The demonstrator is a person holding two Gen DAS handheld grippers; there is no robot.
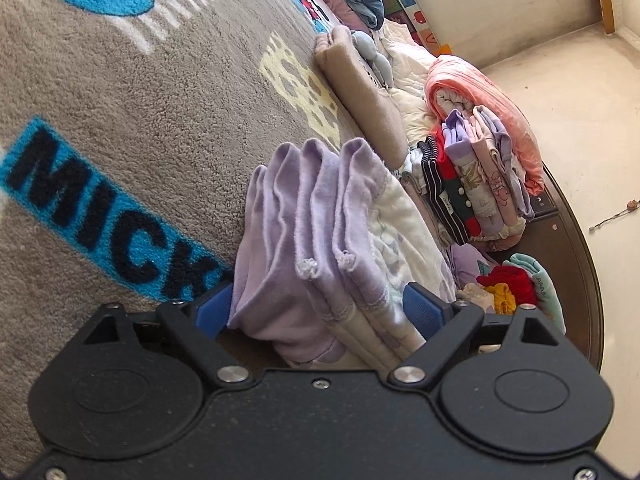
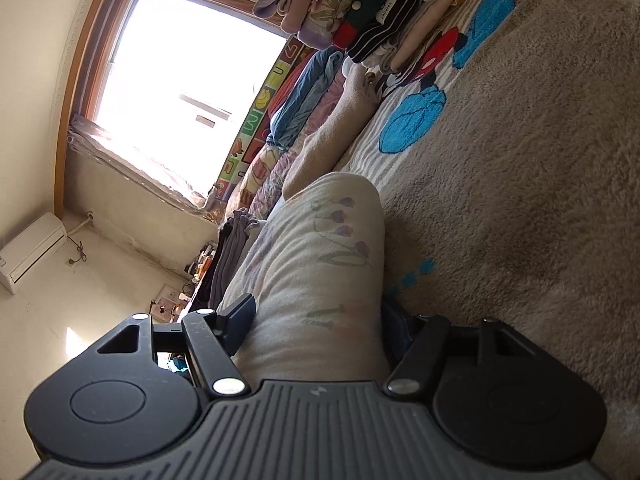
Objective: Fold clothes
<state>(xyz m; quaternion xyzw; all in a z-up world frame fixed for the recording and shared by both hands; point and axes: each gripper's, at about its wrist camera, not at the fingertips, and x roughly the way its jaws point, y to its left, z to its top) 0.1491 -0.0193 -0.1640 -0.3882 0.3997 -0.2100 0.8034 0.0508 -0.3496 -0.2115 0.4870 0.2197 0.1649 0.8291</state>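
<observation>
Both claws are clamped on the same folded bundle right now. The left claw (image 1: 320, 308) has its blue pads (image 1: 424, 310) pressed in on either side of the folded garment (image 1: 320, 216), pinching the thick stack of lilac layers and cream floral cloth edge-on. The right claw (image 2: 316, 316) grips the cream side of it, its black finger (image 2: 240, 316) on one flank and the other finger half buried in shadow against the cloth, so it too is squeezing the bundle rather than standing spread.

The bundle is held just above the grey Mickey rug (image 1: 120, 120). Further off, beside a pink quilt (image 1: 488, 108), a stack of folded clothes (image 1: 472, 184) stands at the rug's edge; my guess is that's where this one is headed.

Here's the danger: the lilac layers fan apart at the free end, with nothing holding them there. If either claw loosens early or the two drift apart, I'd expect those folds to slump open and the work to come undone. Setting it down crooked could also tip the stack, which leans already. Loose small clothes (image 1: 516, 284) lie near it and could snag.
</observation>
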